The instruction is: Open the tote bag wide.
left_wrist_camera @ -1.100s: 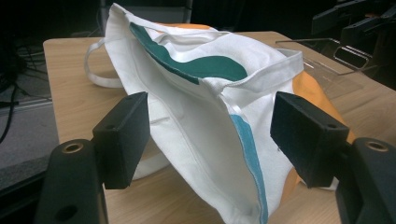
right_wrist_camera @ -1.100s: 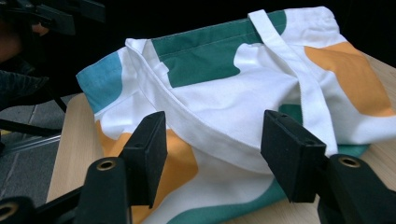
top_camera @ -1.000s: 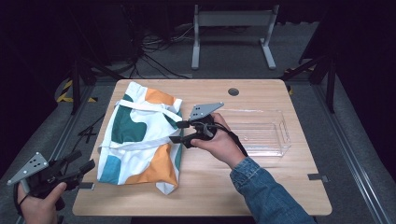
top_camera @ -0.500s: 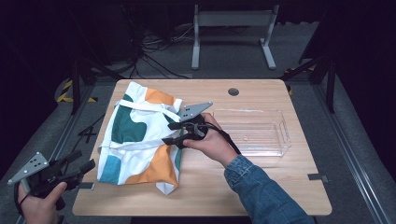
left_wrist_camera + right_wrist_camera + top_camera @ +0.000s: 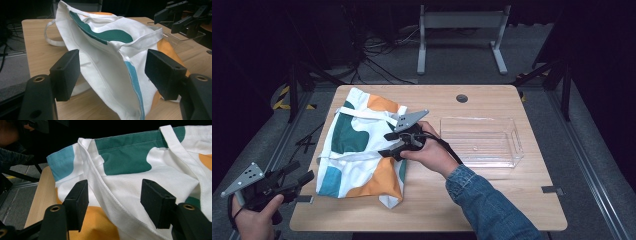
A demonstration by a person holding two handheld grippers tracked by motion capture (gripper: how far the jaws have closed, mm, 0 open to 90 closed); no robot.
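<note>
Since a second ago the right gripper (image 5: 388, 144) has slid leftward over the tote bag (image 5: 357, 150), from above the bag's right edge to a spot further in over the cloth; the left gripper (image 5: 307, 177) has kept its place off the table's near-left corner.

Nearest the person, the left gripper hangs just beyond the table (image 5: 492, 200) edge, held in the left hand (image 5: 254, 220), its jaws standing wide apart with nothing between the pads. In the left gripper view the jaws frame the bag's near corner (image 5: 130, 100), not touching it; a white hem and a teal stripe run up between them. The near strip of table in front of the bag is bare wood, and so is the whole near-right part beside the denim sleeve (image 5: 484, 205).

Further in, the bag lies flat on the left half of the table, white with teal, blue and orange patches, its left edge close to the table's left edge and its lower corner a little short of the near edge. The right gripper hovers over the bag's right-hand part, jaws wide, holding nothing; in the right gripper view a folded white seam (image 5: 105, 187) runs between the pads and a strap (image 5: 185, 155) crosses on the right.

To the right, the clear plastic tray (image 5: 514, 145) sits apart from the bag, with open wood around it. A round grommet hole (image 5: 462, 98) lies near the far edge.
</note>
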